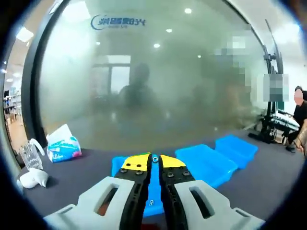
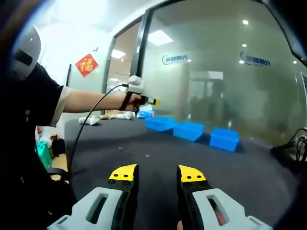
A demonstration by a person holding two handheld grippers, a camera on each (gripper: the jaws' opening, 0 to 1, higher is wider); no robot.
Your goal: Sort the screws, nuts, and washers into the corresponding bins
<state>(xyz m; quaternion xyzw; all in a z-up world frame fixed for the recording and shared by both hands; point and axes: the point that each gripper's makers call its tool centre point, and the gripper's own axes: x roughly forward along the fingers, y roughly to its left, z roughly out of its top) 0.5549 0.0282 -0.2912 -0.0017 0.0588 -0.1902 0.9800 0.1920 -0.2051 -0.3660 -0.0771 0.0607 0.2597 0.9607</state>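
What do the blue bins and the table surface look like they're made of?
The blue bins look like moulded plastic: uniform bright colour, smooth walls with a slight sheen. The table seems covered in dark matte material, maybe fabric or a mat, since it shows no glare.

Frosted glass wall (image 1: 153,81) with blue logo | recessed ceiling lights (image 1: 187,10) | red wall ornament (image 2: 87,64) | dark worktop (image 2: 201,158)

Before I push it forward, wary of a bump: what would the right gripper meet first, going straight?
Probably bare dark table ahead of the right gripper; tiny parts lie there, the blue bins farther back. Depth unclear.
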